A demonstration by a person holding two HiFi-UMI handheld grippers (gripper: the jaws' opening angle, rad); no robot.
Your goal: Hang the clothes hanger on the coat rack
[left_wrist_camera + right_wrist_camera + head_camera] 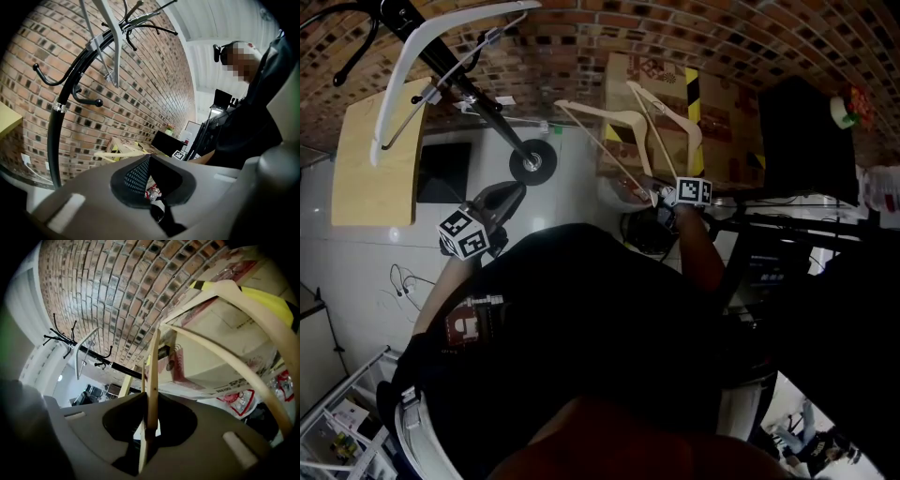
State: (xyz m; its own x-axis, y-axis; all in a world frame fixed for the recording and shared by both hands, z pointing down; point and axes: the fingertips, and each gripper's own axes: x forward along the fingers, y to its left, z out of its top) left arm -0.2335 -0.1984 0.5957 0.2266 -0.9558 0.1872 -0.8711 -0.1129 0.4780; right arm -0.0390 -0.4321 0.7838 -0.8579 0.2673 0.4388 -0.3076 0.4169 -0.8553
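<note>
A black coat rack (478, 94) slants from the upper left down to its round base (532, 161). One white hanger (412, 66) hangs on it. Two pale wooden hangers (623, 122) are up in front of a cardboard box. My right gripper (661, 194) is just below them, and in the right gripper view it (151, 397) is shut on the thin lower bar of a wooden hanger (153, 371). A second thin bar shows close behind; I cannot tell whether it is gripped too. My left gripper (499, 199) is near the rack's base, and its jaws (149, 159) meet at the tips with nothing between them.
A cardboard box (717, 103) with yellow-and-black tape stands against the brick wall behind the hangers. A pale wooden board (366, 169) lies at the left. Dark furniture and a black frame (806, 141) fill the right. The rack's hooks (70, 89) curve out overhead.
</note>
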